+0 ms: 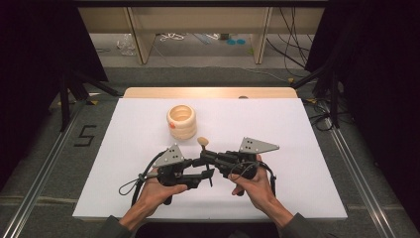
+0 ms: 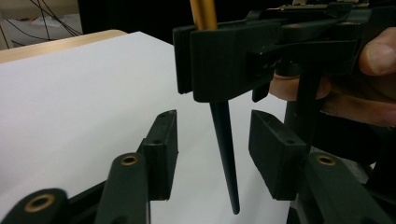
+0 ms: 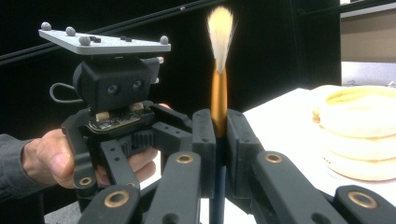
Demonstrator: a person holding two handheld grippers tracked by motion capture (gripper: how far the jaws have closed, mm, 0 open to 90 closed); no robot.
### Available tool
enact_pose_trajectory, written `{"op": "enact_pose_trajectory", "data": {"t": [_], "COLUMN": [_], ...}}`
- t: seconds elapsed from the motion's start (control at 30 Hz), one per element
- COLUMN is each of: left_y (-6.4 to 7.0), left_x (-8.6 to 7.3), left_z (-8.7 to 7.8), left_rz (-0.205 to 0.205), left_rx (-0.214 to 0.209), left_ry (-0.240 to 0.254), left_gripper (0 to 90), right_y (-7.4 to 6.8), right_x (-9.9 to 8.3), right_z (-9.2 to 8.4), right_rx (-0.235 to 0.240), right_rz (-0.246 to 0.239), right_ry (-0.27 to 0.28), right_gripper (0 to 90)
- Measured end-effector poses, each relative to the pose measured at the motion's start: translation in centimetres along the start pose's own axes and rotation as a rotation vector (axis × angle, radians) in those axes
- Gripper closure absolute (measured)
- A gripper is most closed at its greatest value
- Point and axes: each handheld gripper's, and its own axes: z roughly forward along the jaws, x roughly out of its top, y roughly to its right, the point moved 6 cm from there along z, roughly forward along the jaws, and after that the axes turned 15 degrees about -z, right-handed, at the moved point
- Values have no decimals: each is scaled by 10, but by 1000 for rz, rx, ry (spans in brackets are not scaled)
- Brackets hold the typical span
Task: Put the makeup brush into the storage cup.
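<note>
A brush [image 1: 202, 142] with pale bristles, a gold ferrule and a thin black handle stands upright over the white board. My right gripper [image 1: 204, 159] is shut on it just below the ferrule; in the right gripper view its pads [image 3: 204, 140] clamp the brush [image 3: 218, 88], bristles up. My left gripper [image 1: 208, 175] sits lower, facing the right one. In the left gripper view its jaws stand on either side of the tapered handle [image 2: 225, 149], with a gap on both sides. The left gripper [image 2: 217, 135] is open.
A cream ringed cup [image 1: 182, 121] with an orange spot stands on the white board [image 1: 277, 124] behind the grippers; in the right gripper view the cup [image 3: 359, 135] is at the right. Both hands hold the grippers near the board's front edge. Dark stands flank the table.
</note>
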Motion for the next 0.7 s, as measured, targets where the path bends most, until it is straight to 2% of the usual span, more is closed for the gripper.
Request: {"op": "enact_pose_trajectory", "data": {"t": [0.1,0.57,0.63,0.7], "left_y": [0,3,2,2], "left_x": [-1,1,2,1], "left_z": [0,0,0,-1], "left_rz": [-11,-7,9,-1], "left_rx": [-1,-18,-18,-17], "left_ry": [-2,11,13,13], "left_gripper": [561,694,702,708], "right_y": [0,-4,-4,-4], "right_x": [0,0,-1,-1], "right_z": [0,2,2,2], "right_rx": [1,17,17,17], "right_rz": [-8,-2,-1,-1], "right_ry": [7,8,8,8], "right_gripper": [838,838,838,838]}}
